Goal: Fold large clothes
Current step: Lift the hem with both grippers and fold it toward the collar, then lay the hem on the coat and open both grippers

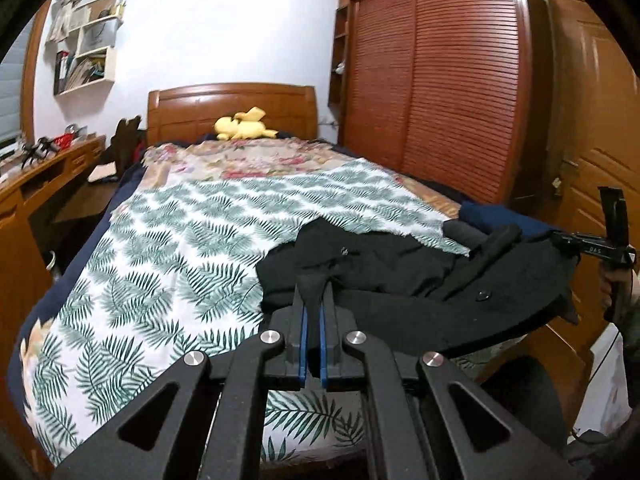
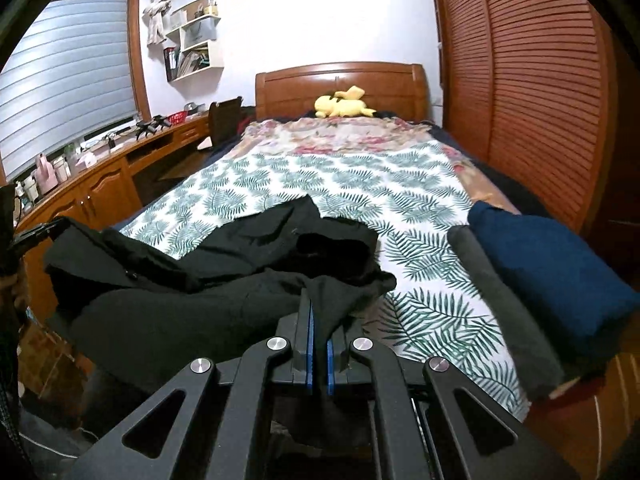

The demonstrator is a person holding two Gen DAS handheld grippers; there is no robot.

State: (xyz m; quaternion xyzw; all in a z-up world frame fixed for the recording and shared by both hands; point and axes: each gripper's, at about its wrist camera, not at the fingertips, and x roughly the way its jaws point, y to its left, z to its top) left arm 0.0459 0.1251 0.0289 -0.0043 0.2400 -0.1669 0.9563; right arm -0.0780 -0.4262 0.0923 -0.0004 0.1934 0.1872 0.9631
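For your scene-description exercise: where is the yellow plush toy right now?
The plush toy lies at the head of the bed, against the wooden headboard, beyond the floral cover; both wrist views show it near top centre.

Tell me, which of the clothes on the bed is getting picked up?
The black coat. Both grippers, left and right, pinch it, while the folded blue one and the grey one lie untouched near the bed's corner.

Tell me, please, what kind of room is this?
Most likely a home bedroom: a bed with a wooden headboard, a tall louvred wardrobe beside it, and a yellow plush toy lying at the head.
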